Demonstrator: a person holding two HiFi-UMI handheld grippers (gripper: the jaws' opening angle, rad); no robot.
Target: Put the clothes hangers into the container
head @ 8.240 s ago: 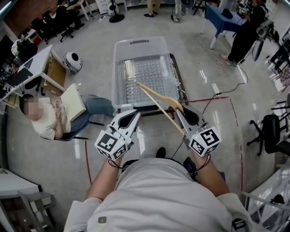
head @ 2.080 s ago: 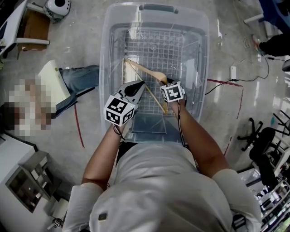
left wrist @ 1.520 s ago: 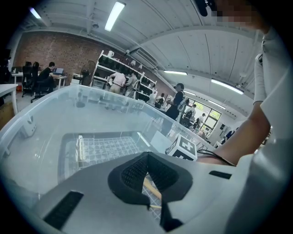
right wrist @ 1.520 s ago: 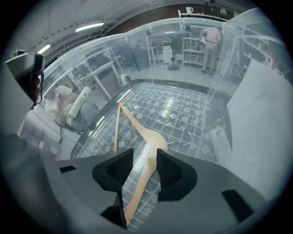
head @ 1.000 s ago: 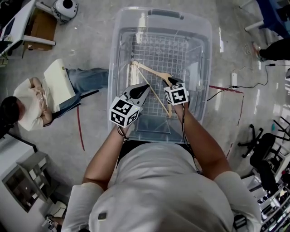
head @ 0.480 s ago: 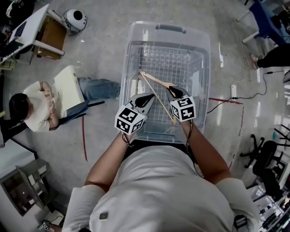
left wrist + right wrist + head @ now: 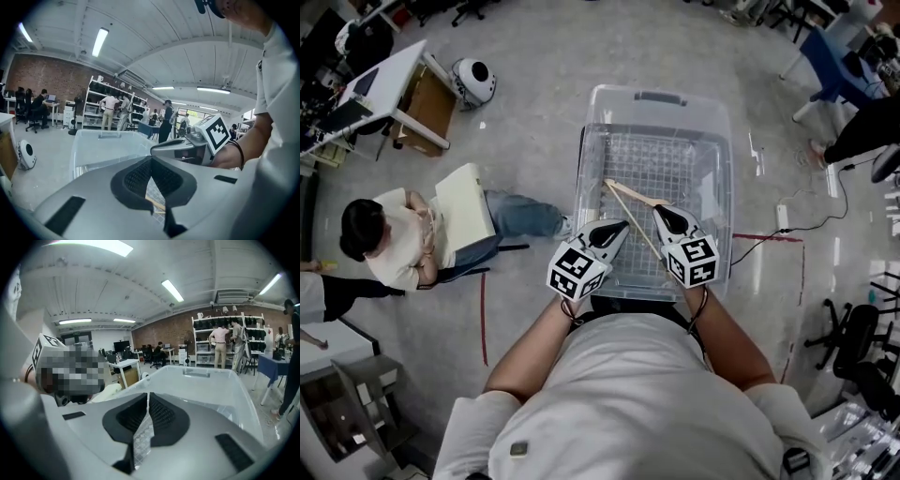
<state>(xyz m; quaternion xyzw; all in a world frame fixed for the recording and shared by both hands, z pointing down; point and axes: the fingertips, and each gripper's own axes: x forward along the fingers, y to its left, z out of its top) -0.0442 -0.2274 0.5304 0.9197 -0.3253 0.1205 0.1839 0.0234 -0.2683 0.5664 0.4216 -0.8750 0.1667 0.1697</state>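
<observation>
Jaws together and empty on left gripper (image 7: 151, 159); just closed, nothing between, on right gripper (image 7: 147, 394). Lift both straight clear of the container (image 7: 658, 92) (clothes hanger (image 7: 632, 194) lying inside on the grid floor, just beyond the tips), avoiding the walls.

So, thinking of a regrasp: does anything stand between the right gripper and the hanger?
Nothing visible does. The hanger lies in the open container; the right gripper hangs above it, its jaws just closed on nothing.

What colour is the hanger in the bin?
Hanger is pale natural wood; clearest in head view.
</observation>
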